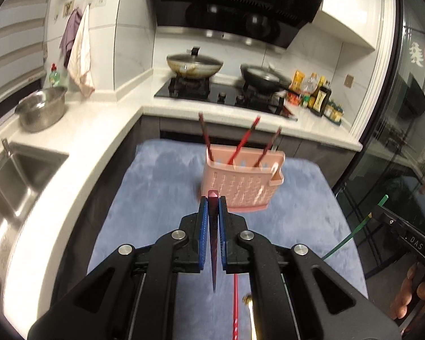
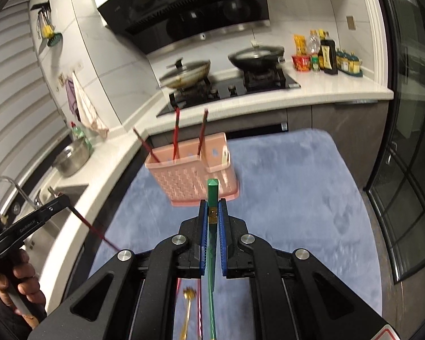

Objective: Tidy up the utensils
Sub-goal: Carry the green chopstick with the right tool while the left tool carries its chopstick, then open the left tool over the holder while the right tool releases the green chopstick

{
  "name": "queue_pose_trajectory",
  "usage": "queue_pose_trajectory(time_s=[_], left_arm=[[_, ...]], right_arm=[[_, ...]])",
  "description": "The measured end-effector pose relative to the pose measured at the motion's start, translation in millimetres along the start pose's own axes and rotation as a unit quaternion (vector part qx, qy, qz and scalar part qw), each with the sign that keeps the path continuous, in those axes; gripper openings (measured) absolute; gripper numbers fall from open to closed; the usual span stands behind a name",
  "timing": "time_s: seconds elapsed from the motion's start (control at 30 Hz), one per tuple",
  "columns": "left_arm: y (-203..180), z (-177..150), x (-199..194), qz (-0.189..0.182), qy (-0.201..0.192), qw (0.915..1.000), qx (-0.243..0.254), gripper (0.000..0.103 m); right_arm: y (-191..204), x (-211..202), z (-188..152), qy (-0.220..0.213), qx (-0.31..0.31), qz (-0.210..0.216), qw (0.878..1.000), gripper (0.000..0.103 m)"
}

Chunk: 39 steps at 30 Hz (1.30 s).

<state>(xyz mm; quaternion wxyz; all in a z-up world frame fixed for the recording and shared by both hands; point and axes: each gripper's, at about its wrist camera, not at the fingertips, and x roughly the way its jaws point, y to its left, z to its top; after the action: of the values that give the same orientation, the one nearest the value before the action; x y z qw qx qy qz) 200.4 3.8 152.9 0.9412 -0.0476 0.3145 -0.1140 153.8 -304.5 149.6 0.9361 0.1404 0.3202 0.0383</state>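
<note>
Kitchen corner, white counter (image 1: pixel 79 158) with hob and sink; a blue plush mat (image 1: pixel 161 187) carries the work. Left tool (image 1: pixel 212 198) clamped narrow on a dark red chopstick (image 1: pixel 213 243), right tool (image 2: pixel 212 202) likewise on a green chopstick (image 2: pixel 211 255), both short of the pink slotted utensil caddy (image 1: pixel 238 187) on the mat, already holding three chopsticks; best tip each stick near upright over a free slot before letting go. Legible: "DAS" on the right tool's side in the left view; the other tool's lettering is too blurred to read.

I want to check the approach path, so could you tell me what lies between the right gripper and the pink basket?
Only bare blue mat lies between the right gripper and the pink basket, as the right wrist view shows.
</note>
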Motion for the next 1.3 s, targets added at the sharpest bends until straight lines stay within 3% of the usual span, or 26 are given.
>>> queue_pose_trajectory(time_s=[0.4, 0.6, 0.93, 1.3], left_arm=[[-17.5, 101.9, -8.3, -0.022, -0.115, 0.9931, 0.006, 0.007], [-12.5, 139.9, 17.0, -0.018, -0.146, 0.9891, -0.011, 0.007], [1.5, 138.5, 82.3, -0.003, -0.106, 0.994, -0.029, 0.007], [14.4, 113.9, 127.9, 0.01, -0.052, 0.9976, -0.046, 0.007]], right_arm=[[21.9, 12.8, 99.4, -0.091, 0.001, 0.038, 0.995, 0.007], [36.2, 41.0, 136.5, -0.115, -0.006, 0.039, 0.993, 0.007], [37.2, 120.0, 134.6, -0.066, -0.002, 0.026, 0.997, 0.007], [30.0, 165.7, 107.4, -0.013, 0.003, 0.011, 1.0, 0.007]])
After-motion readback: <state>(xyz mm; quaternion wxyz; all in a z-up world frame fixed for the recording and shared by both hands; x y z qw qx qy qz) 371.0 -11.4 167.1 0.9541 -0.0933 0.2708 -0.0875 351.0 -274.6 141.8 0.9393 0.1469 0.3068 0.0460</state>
